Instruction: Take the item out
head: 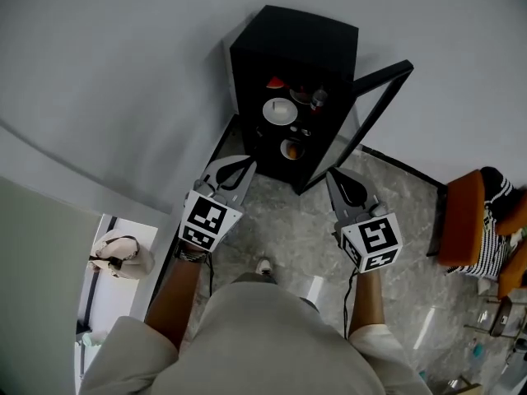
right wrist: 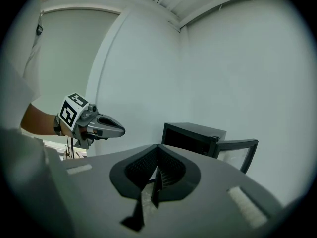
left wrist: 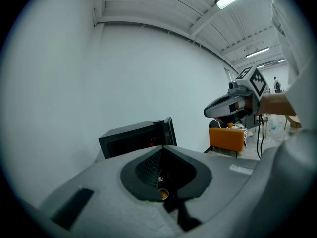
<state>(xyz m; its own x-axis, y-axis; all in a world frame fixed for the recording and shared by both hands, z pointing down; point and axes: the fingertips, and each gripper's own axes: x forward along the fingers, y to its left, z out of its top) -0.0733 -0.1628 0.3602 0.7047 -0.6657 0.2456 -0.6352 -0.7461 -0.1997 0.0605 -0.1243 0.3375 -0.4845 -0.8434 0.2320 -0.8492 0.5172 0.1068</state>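
1. We are holding the left gripper [head: 244,164] and the right gripper [head: 332,174] with their fingers [left wrist: 146,166] pressed together and empty, since nothing is within reach.
2. The white plate [head: 280,111] is sitting on a shelf inside the black cabinet [head: 292,35].
3. Its glass door [head: 375,105] is standing open, likely for access, and we are aiming both grippers there.

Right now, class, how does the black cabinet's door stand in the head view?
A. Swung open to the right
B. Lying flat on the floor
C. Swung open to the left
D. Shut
A: the door hangs out to the right of the cabinet, so the plate on a shelf inside is in plain sight.
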